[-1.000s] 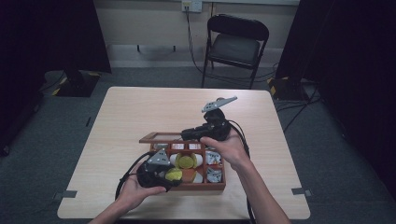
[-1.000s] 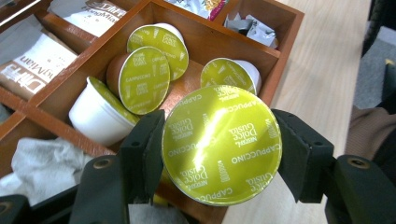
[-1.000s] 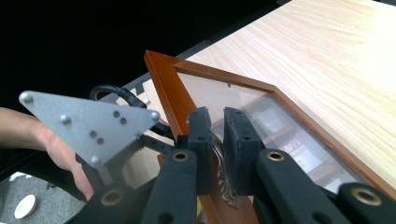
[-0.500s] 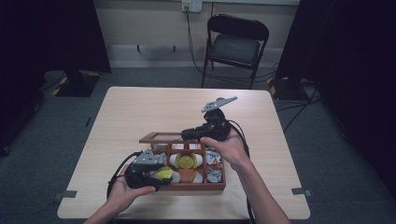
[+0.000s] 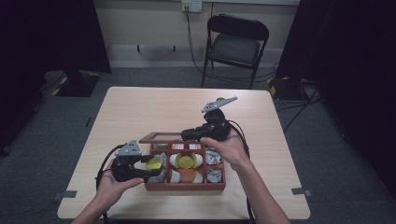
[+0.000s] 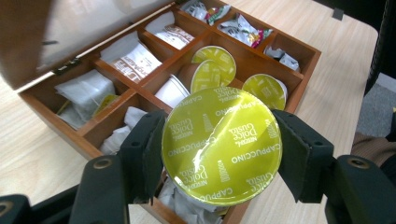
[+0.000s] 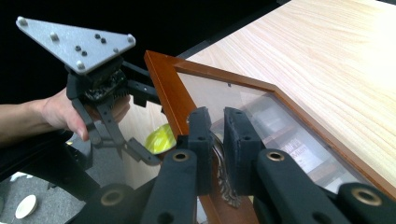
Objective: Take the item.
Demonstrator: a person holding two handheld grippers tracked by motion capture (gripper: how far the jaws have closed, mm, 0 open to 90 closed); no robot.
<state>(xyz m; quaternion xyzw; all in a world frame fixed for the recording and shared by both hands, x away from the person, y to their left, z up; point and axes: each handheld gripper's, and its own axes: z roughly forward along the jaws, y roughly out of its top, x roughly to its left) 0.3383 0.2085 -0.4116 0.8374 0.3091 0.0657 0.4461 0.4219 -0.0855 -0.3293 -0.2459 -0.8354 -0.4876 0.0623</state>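
Observation:
A wooden compartment box [image 5: 187,185] sits at the near middle of the table. Its glass-paned lid [image 7: 169,91] stands raised, and my right gripper [image 7: 217,135] is shut on the lid's wooden front rim beside a metal clasp. In the high view the right gripper [image 5: 186,135] reaches the lid [image 5: 161,137] from the right. My left gripper [image 6: 222,154] is shut on a yellow-green foil-topped coffee capsule [image 6: 222,144], held just off the box's left end [image 5: 154,164]. More capsules [image 6: 212,65] lie in the middle compartments.
Other compartments hold white sachets [image 6: 130,58] and crinkled wrappers [image 6: 243,28]. The table [image 5: 154,107] is bare light wood behind the box. A folding chair [image 5: 236,42] stands beyond the far edge. Cables trail from both grippers.
My left gripper has drawn leftward and slightly up, out of the box with the capsule in its jaws. The right gripper and the lid have not moved.

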